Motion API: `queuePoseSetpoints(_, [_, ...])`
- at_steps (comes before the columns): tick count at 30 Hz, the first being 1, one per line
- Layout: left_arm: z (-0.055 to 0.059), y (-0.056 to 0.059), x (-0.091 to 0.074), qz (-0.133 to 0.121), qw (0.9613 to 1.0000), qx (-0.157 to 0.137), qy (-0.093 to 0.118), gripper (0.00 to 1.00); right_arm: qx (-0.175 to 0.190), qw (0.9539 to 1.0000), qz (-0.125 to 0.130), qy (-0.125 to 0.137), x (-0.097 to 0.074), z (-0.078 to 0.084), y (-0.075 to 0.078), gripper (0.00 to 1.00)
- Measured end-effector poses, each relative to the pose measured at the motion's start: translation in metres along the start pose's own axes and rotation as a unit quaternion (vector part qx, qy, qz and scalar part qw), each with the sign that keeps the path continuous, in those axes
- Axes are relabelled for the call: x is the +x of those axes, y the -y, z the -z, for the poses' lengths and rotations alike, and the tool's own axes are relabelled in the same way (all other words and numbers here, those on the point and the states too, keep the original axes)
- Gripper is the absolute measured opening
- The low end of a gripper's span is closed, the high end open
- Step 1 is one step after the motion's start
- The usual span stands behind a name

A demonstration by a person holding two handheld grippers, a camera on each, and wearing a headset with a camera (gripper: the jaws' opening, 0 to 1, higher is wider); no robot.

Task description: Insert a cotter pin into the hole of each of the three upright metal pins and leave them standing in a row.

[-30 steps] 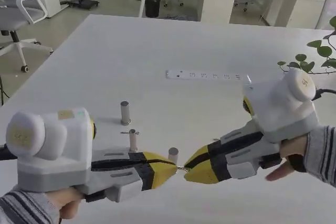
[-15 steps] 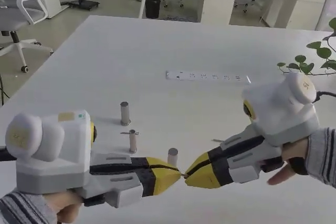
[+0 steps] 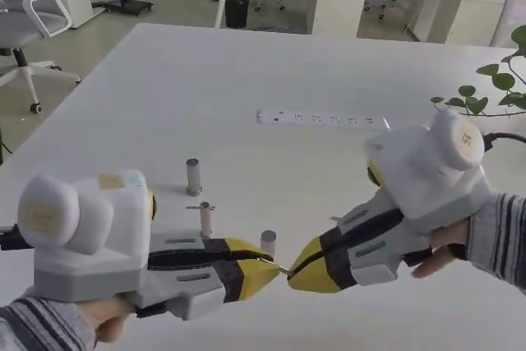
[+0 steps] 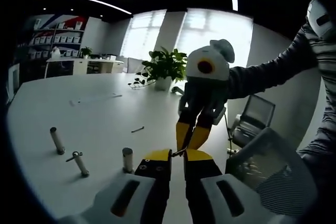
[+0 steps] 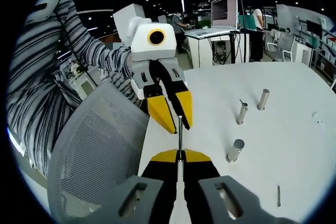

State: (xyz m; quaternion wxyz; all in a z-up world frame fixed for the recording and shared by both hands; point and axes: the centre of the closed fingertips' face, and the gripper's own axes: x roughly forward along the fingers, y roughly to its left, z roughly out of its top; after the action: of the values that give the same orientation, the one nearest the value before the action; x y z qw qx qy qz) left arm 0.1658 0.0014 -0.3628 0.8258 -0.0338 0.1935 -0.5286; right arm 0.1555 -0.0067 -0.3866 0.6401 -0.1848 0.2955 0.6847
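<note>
Three metal pins (image 3: 193, 177) stand upright in a row on the table (image 3: 246, 88); the middle one has a crosspiece through its top. The cotter pin (image 5: 180, 132) is barely legible in the head view, between the meeting tips. The right gripper (image 5: 180, 153) view shows its jaws closed on the pin's lower end. The left gripper (image 4: 177, 153) is nearly closed at the other end, grip unclear. A spare cotter pin (image 4: 138, 129) lies on the table.

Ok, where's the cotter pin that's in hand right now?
In the head view the cotter pin bridges the tips of the left claw and the right claw, low centre, just in front of the nearest upright pin.
</note>
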Motion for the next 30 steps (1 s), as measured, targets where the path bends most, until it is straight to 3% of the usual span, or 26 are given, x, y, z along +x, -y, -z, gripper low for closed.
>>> queuePoseSetpoints(6, [0.004, -0.011, 0.003, -0.040, 0.9989, 0.024, -0.004, 0.12, -0.004, 0.9981, 0.043, -0.043, -0.002, 0.015, 0.022, 0.00])
queuePoseSetpoints(10, [0.004, -0.023, 0.002, -0.076, 0.9968, 0.026, 0.005, 0.14, -0.007, 0.9959, 0.065, -0.062, -0.006, 0.021, 0.034, 0.00])
queuePoseSetpoints(13, [0.006, -0.034, 0.002, -0.106, 0.9941, 0.024, 0.008, 0.14, -0.004, 0.9941, 0.078, -0.075, -0.007, 0.025, 0.042, 0.00])
queuePoseSetpoints(14, [0.007, -0.039, 0.001, -0.120, 0.9925, 0.022, 0.007, 0.15, -0.005, 0.9914, 0.093, -0.091, -0.009, 0.029, 0.049, 0.00])
queuePoseSetpoints(18, [0.011, -0.051, 0.005, -0.148, 0.9888, 0.017, 0.011, 0.19, -0.008, 0.9876, 0.111, -0.111, -0.009, 0.036, 0.060, 0.00])
queuePoseSetpoints(21, [0.019, -0.061, 0.010, -0.174, 0.9846, 0.016, -0.002, 0.20, -0.007, 0.9832, 0.129, -0.129, -0.009, 0.043, 0.071, 0.00])
queuePoseSetpoints(26, [0.030, -0.075, 0.017, -0.202, 0.9793, -0.001, -0.008, 0.22, 0.000, 0.9789, 0.139, -0.150, -0.006, 0.052, 0.081, 0.00])
queuePoseSetpoints(30, [0.036, -0.080, 0.024, -0.211, 0.9773, -0.015, -0.009, 0.21, -0.009, 0.9753, 0.146, -0.166, -0.004, 0.058, 0.087, 0.00])
